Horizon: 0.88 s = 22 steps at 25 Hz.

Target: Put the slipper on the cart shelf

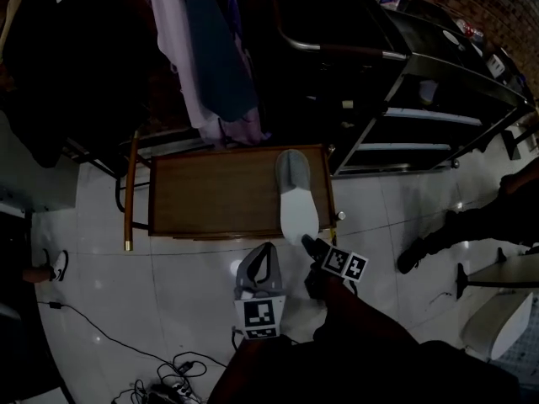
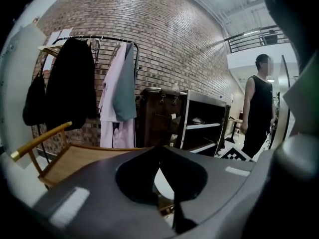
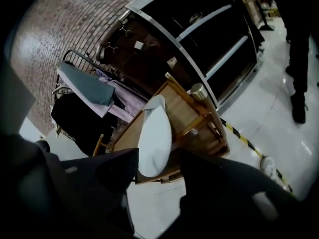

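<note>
- The right gripper [image 3: 159,156] is held with its jaws well apart; nothing is gripped; the pale heel end of the slipper [image 3: 154,138] is seen in the gap between them, and no pad is pressed on it.
- The left gripper [image 1: 268,247] is held just beside the right one, over the floor [image 1: 168,284] in front of the cart; its jaws are closed together with nothing between them.
- The slipper is laid on the top shelf of the wooden cart [image 1: 210,192], at that shelf's right end; its grey toe is pointed away from the person and its heel is set at the near edge.
- Garments on a clothes rack [image 1: 210,57] are hung behind the cart; a black shelving unit [image 1: 438,99] is placed to its right.
- Cables [image 1: 160,377] are strewn on the floor at lower left.
</note>
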Each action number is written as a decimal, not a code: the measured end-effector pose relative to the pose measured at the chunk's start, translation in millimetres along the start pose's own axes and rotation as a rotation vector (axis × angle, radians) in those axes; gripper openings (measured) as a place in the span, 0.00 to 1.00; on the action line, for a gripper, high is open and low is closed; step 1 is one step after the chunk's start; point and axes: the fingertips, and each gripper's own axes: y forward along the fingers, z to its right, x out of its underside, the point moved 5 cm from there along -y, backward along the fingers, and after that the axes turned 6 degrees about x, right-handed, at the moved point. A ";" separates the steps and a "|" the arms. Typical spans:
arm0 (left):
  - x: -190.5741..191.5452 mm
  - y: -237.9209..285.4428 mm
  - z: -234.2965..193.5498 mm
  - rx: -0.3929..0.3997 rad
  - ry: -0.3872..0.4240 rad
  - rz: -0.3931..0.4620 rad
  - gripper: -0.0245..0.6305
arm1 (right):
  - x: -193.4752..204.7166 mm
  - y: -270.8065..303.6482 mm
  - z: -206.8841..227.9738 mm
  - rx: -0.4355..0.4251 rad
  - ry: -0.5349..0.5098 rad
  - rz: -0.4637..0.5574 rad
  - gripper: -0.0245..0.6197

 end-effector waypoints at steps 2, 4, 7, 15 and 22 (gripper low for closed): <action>-2.2 -2.9 1.4 0.011 0.012 0.001 0.06 | 3.1 9.0 4.6 -0.010 0.069 -0.012 0.44; -5.1 -5.3 -0.2 0.015 0.017 0.006 0.06 | 4.0 18.7 6.5 -0.019 0.134 -0.017 0.44; -5.3 -5.5 -3.3 0.011 0.015 0.008 0.06 | 1.1 30.5 5.0 -0.036 0.214 -0.015 0.44; -4.4 -4.5 -11.2 -0.002 0.007 0.002 0.06 | -4.4 34.2 4.2 -0.017 0.266 -0.017 0.24; -5.7 -1.6 -17.2 -0.006 0.004 0.007 0.06 | -6.4 13.5 -15.0 -0.057 0.140 0.005 0.14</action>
